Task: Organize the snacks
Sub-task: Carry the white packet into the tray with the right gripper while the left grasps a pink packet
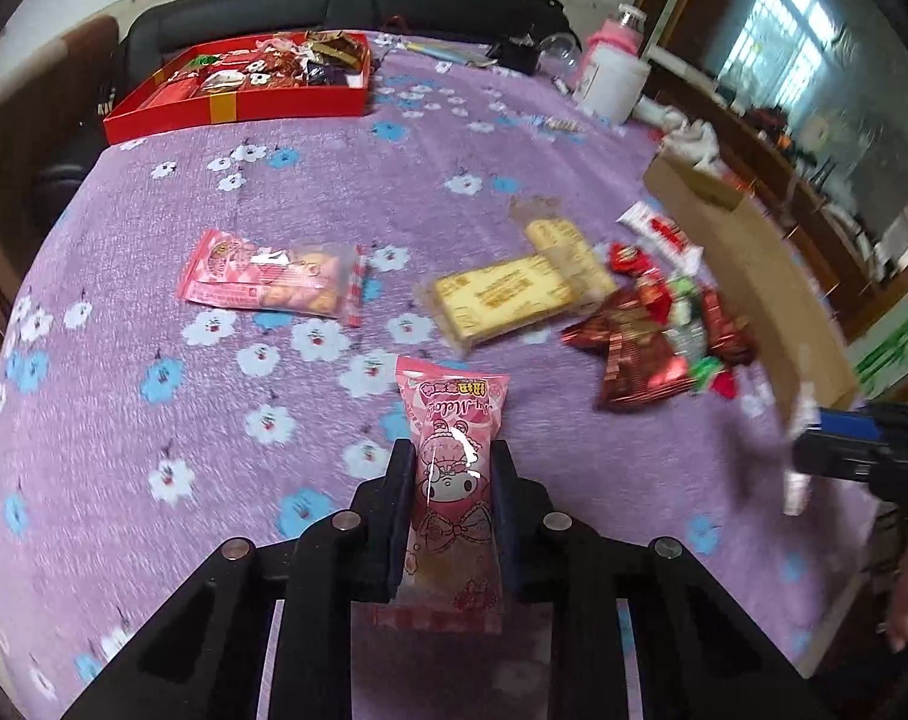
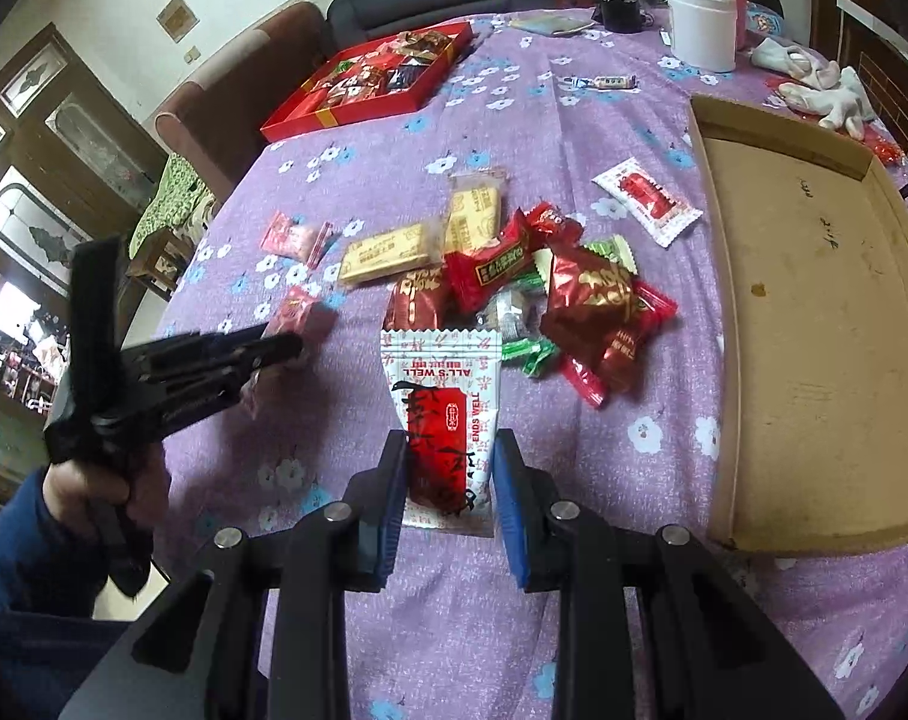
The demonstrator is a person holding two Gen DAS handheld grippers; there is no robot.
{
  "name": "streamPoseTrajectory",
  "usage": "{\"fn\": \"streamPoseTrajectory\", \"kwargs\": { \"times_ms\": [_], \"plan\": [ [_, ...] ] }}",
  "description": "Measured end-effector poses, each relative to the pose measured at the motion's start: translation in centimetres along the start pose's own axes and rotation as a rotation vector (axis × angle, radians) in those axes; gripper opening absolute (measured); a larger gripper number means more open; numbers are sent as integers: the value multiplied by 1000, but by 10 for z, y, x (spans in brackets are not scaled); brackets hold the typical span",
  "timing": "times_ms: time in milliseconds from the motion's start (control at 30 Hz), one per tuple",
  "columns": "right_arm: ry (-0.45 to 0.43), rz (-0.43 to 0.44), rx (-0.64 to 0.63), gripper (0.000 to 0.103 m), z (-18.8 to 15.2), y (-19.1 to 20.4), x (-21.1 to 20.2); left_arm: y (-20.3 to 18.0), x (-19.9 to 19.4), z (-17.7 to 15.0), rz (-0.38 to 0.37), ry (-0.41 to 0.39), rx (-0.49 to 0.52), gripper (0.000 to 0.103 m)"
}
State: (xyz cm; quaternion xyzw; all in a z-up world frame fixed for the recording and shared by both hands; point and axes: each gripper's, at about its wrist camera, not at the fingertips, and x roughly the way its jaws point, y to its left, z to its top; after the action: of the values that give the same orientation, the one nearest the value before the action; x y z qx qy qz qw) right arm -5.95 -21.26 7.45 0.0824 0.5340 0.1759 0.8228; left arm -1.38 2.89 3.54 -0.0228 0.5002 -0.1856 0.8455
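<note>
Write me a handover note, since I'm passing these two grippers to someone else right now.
Left gripper: shut on the pink packet.
Right gripper: shut on the white-and-red packet.
Red box, far side: already holds snacks.
Cardboard tray, right: bare.
Left to sort on the purple cloth: another pink packet, two yellow bars, the red-and-green candy pile, one more white-and-red packet.

Home: sofa (image 1: pixel 333 6), flowered tablecloth (image 1: pixel 514 132)

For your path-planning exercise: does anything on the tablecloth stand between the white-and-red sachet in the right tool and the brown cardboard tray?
Nothing visible does: bare purple tablecloth separates the white-and-red sachet from the brown cardboard tray.
</note>
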Motion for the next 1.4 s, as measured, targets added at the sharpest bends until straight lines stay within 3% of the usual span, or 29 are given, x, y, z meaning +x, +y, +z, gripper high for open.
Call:
{"fn": "streamPoseTrajectory", "kwargs": {
  "times_ms": [233,433,667,800,900,1100,1400],
  "plan": [
    [-43,45,-40,27,20,1,-14,-29,-31,12,-18,-71,-14,24],
    [-64,76,-9,27,25,-23,-28,-69,-44,23,-55,-102,-10,24],
    [-99,49,111,27,20,-87,-51,-133,-36,37,-98,-95,45,24],
    [-107,-46,183,27,13,-141,-59,-171,-24,47,-126,-88,80,24],
    [-72,-122,212,27,6,-173,-52,-197,-14,51,-150,-78,99,24],
    [18,-130,238,27,-24,-208,-38,-234,3,51,-180,-50,133,24],
    [91,-81,182,27,-54,-200,-49,-266,22,54,-216,-14,159,24]
  ]
}}
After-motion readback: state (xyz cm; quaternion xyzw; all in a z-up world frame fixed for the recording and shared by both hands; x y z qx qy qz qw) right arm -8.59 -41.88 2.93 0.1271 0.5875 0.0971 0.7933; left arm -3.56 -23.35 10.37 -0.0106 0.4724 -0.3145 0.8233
